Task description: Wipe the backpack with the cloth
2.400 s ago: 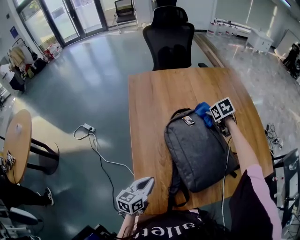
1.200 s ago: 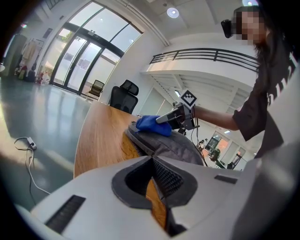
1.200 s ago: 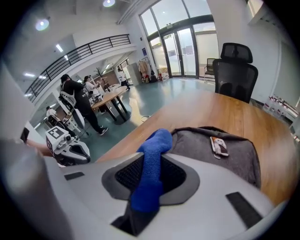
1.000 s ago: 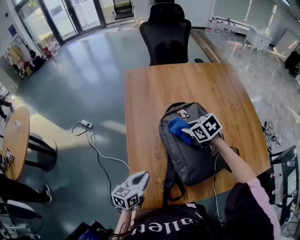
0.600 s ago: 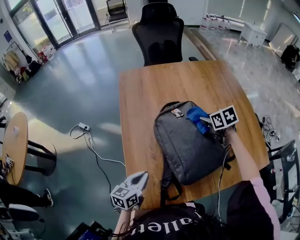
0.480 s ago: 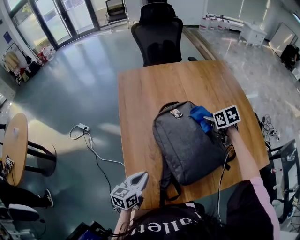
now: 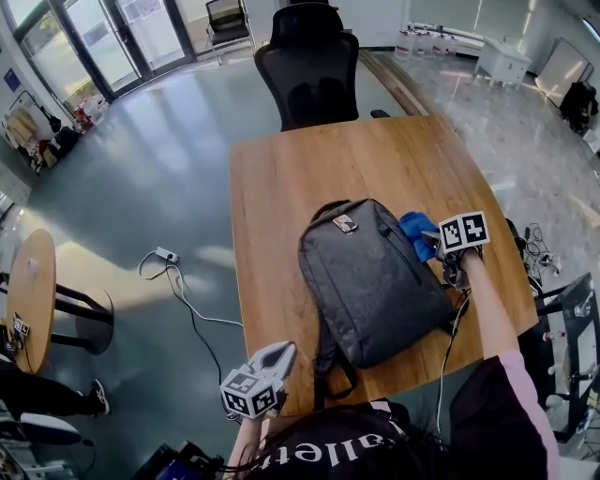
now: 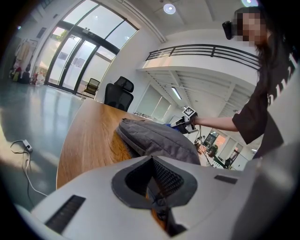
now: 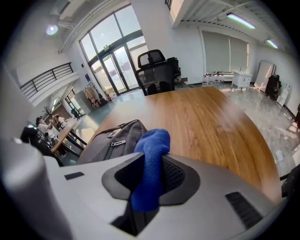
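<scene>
Head view: right gripper [image 7: 437, 242] fingers clamped on cloth [image 7: 415, 232] at right edge of backpack [image 7: 375, 281], likely mid-wipe. Left gripper [image 7: 281, 354] fingers together, empty. Next: sweep cloth across backpack, keeping contact.

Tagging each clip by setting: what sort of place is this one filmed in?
Probably an open office hall or lobby: a black high-backed office chair at a square wooden table, a glossy grey floor, and tall glass entrance doors.

A black office chair [image 7: 307, 66] stands at the far edge of the wooden table [image 7: 309, 169]. On the grey floor [image 7: 159, 159] off the table's left edge lies a white power strip [image 7: 174, 255] with its cable [image 7: 194, 307] trailing. A round wooden table [image 7: 33, 291] stands farther left.
</scene>
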`<state>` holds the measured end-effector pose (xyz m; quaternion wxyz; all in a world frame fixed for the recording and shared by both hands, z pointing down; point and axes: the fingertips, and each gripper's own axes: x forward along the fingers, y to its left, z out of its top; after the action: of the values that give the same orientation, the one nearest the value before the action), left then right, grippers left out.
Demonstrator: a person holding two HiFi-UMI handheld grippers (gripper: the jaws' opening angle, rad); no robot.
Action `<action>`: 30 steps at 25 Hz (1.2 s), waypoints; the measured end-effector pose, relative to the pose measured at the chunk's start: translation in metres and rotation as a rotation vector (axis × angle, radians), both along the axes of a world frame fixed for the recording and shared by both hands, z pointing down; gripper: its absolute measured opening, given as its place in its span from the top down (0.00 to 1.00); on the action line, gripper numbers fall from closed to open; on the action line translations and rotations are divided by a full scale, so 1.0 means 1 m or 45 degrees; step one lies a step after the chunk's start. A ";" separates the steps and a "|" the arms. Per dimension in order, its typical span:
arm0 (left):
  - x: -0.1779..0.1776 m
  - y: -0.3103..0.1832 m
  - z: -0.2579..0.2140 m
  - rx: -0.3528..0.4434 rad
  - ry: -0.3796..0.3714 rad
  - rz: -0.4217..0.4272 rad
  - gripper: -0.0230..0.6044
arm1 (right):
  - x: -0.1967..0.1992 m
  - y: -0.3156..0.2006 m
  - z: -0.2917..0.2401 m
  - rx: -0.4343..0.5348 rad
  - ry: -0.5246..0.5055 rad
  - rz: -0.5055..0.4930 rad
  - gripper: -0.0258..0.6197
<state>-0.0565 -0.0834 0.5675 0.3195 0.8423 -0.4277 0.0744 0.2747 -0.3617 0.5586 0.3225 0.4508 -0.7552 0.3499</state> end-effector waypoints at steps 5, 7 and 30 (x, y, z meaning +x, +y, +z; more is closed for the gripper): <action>0.009 0.000 0.001 0.002 -0.001 0.016 0.96 | -0.030 0.008 -0.033 0.102 -0.092 -0.081 0.81; 0.013 -0.002 -0.001 0.011 0.002 0.021 0.96 | -0.055 0.018 -0.059 0.158 -0.155 -0.152 0.81; 0.007 -0.002 0.001 0.020 0.013 -0.008 0.96 | -0.221 0.181 -0.040 0.037 -0.304 -0.499 0.81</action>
<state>-0.0493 -0.0850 0.5681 0.3153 0.8437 -0.4294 0.0657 0.0537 -0.1808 0.5190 0.2862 0.2557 -0.8660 0.3204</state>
